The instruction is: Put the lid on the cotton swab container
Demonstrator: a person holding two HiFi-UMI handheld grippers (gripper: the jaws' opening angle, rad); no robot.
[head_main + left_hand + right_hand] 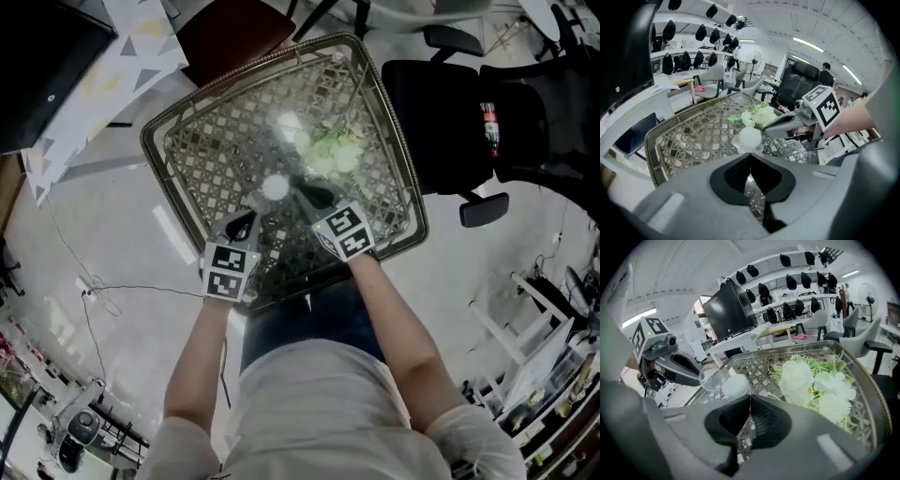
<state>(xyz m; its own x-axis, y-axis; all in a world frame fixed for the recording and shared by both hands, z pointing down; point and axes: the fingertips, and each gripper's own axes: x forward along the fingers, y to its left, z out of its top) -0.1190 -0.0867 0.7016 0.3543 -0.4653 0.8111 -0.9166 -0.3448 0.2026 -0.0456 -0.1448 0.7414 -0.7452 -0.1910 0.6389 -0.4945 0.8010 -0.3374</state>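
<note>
The cotton swab container is a small white round tub on the woven, glass-topped table. A clear round lid hangs tilted just beside it, its rim at the tips of my left gripper, which is shut on it. My right gripper is shut with nothing in it, its tip close to the container's other side.
A bunch of white artificial flowers lies on the table behind the container. A black office chair stands right of the table and a dark red seat behind it. Cables run over the floor at the left.
</note>
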